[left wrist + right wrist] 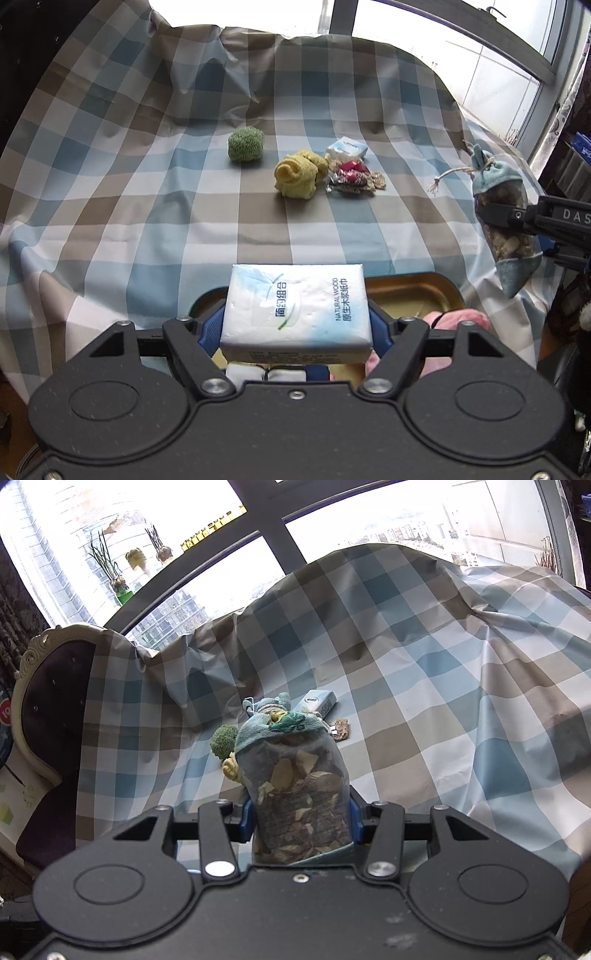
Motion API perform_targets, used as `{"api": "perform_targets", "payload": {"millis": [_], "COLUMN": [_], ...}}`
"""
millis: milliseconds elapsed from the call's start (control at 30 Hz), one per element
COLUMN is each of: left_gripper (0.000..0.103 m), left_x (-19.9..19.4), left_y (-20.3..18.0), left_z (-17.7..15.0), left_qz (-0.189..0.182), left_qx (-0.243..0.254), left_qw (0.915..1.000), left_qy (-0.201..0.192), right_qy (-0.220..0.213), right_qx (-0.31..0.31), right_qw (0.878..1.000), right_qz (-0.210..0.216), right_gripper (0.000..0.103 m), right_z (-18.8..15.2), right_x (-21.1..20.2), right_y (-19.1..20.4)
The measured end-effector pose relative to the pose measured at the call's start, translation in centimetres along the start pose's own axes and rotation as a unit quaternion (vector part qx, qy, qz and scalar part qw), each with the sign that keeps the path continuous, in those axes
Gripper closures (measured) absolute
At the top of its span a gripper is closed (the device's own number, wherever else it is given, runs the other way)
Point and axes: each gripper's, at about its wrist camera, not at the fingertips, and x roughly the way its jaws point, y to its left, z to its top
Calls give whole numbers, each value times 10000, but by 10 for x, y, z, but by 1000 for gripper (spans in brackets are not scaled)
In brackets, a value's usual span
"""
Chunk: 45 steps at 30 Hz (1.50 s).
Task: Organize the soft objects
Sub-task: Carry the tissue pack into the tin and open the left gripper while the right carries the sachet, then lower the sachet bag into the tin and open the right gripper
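Left gripper [295, 325]: clamped on tissue pack [295, 310], long axis crosswise between blue pads, held above gold tin [417, 291]; tin contents mostly hidden. Right gripper [301, 821]: pinching mesh sachet [295, 786], long axis running away from camera, tied neck farthest; base cut off. Beyond, on checked cloth [147, 184]: green ball [246, 144], yellow roll [297, 173], small tissue pack [347, 147]

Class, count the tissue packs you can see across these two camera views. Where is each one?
2. One large tissue pack is clamped in the left hand-held gripper. A small tissue pack lies on the checked cloth behind the wrappers. Others may be hidden.
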Motion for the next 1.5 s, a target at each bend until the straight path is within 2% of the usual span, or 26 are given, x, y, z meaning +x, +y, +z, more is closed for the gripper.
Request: {"api": "perform_targets", "payload": {"millis": [233,333,500,767,900,967,1067,1367,1500], "left_gripper": [33,33,33,33,32,25,24,24,24], "left_x": [4,8,23,32,20,15,10,11,11], "left_y": [2,4,10,2,3,6,15,24,21], "left_z": [-50,-68,-78,-70,-62,-58,-49,-36,-33], "left_qz": [-166,-90,57,-4,-27,17,133,229,222], "left_qx": [-88,-27,-109,-138,-185,-260,-427,-615,-579], "left_qw": [9972,9953,9924,9940,9965,9973,9977,9972,9976], "left_qy": [718,964,1227,1084,819,690,506,343,305], "right_qy": [309,376,455,492,490,486,432,86,153], "right_qx": [-123,-128,-214,-384,-398,-400,-459,-867,-932], "right_qw": [9993,9990,9986,9980,9980,9980,9980,9927,9910], "right_qz": [-160,-193,-148,10,23,2,-48,-836,-954], "right_gripper": [57,57,57,57,56,56,56,56,56], "right_z": [-23,-25,-26,-25,-25,-24,-23,-12,-10], "right_x": [3,6,8,5,3,3,3,29,52], "right_y": [-3,-2,7,25,26,26,24,5,-3]}}
